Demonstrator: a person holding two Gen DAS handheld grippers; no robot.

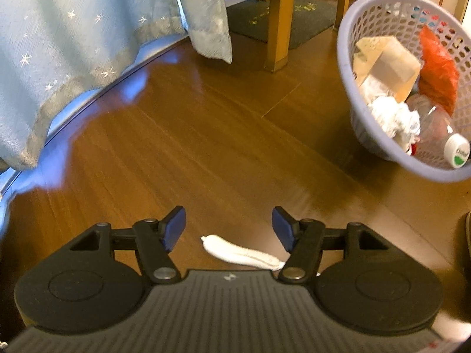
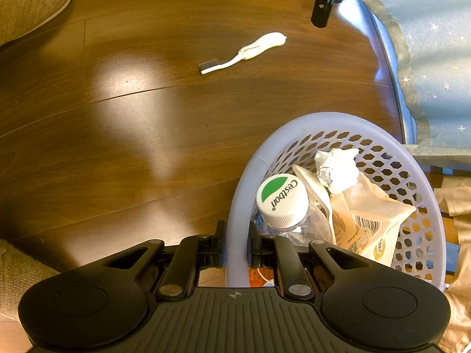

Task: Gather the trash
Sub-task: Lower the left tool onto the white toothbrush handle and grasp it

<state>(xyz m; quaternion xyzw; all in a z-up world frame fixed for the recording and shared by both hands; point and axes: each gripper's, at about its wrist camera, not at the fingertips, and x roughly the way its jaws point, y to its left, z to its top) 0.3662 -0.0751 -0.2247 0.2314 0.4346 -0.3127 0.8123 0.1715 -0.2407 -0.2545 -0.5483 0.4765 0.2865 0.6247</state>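
The wood floor (image 2: 147,147) takes up most of both views, with a starred curtain (image 1: 73,58) along one edge and a slipper (image 2: 29,3) at the far corner of the right wrist view. The lilac basket (image 2: 244,182) sits tilted on the floor, and the right gripper (image 2: 235,247) has its jaws clamped on the near rim, holding it steady; inside lie a bottle (image 2: 282,203), a pouch (image 2: 371,217), crumpled paper (image 2: 338,170) and, seen from the left wrist, a box (image 1: 388,61) and a red bag (image 1: 438,67). The piece still out is the toothbrush (image 2: 250,50), lying flat on the floor, well apart from the basket and near the curtain's edge. The left gripper (image 1: 229,229) hangs above it, jaws partly spread and empty, with the brush's fat white handle showing between and below the blue pads (image 1: 173,229). To do this pickup well, I judge the jaws want turning so the pads straddle the handle across its width, not along its length, since the brush now lies slantwise to them. The thick end is the better target: the thin neck could slip or pivot. Come down until the pads nearly brush the floor, then close gently, because a flat, smooth thing on slick wood may skid away if nudged from one side first.
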